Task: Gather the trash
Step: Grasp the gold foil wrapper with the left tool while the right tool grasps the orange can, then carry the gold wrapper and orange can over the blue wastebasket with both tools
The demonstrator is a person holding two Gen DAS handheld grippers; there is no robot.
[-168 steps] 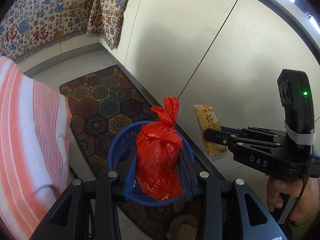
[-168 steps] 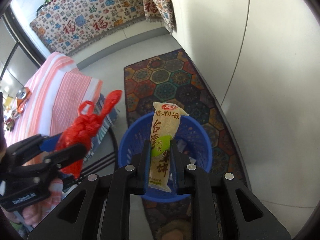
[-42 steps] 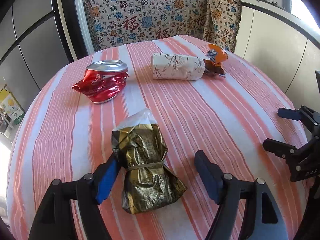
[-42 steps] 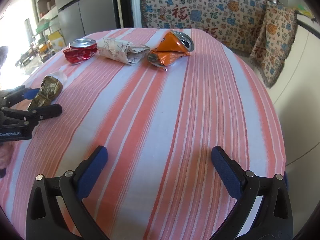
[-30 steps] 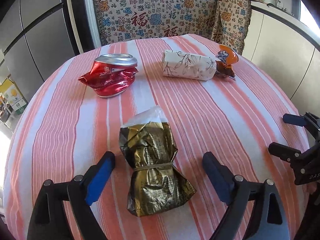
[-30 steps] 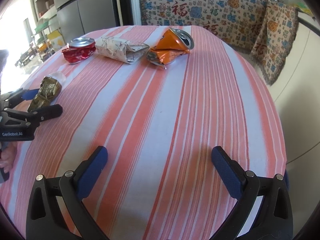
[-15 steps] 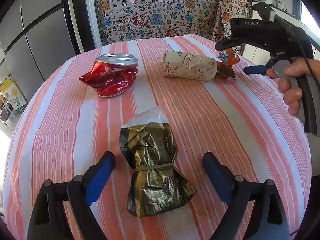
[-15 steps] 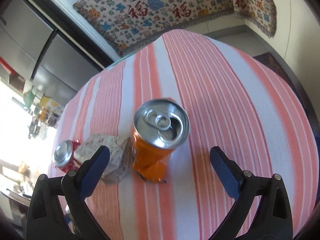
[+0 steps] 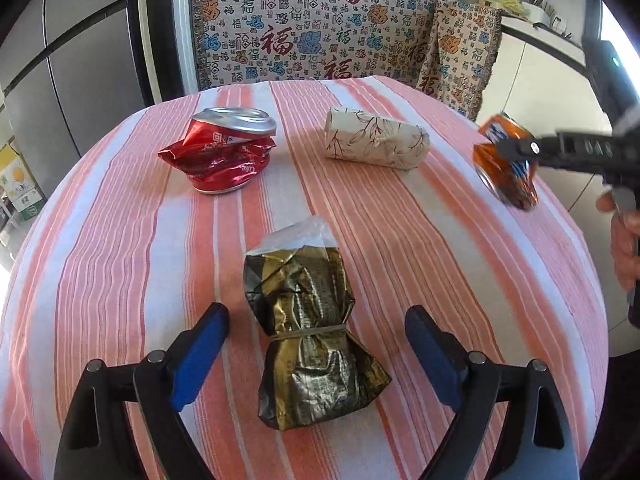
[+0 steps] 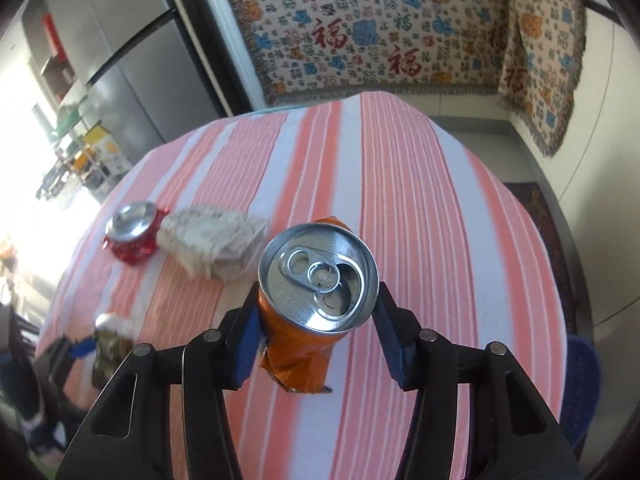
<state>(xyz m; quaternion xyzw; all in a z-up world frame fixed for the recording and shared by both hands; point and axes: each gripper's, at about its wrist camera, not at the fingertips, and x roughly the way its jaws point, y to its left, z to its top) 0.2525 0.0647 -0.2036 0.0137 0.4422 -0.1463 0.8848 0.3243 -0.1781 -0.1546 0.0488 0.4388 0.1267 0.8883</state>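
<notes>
The crushed orange can (image 10: 308, 308) sits between the closing right gripper (image 10: 318, 334) fingers (image 10: 246, 336), above the striped desk (image 10: 420, 240), its lower body hidden. Nearer the desk's front edge, the left gripper (image 9: 316, 344) straddles a gold foil packet (image 9: 308, 328), fingers released; beyond lie a red can (image 9: 224, 152) and a blurred paper roll (image 9: 376, 142).

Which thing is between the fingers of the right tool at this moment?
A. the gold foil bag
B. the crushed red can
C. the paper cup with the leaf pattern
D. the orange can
D. In the right wrist view the orange can sits between the blue pads of the right tool, whose jaws are closing on it; the left wrist view shows it lifted off the striped tablecloth.
</notes>
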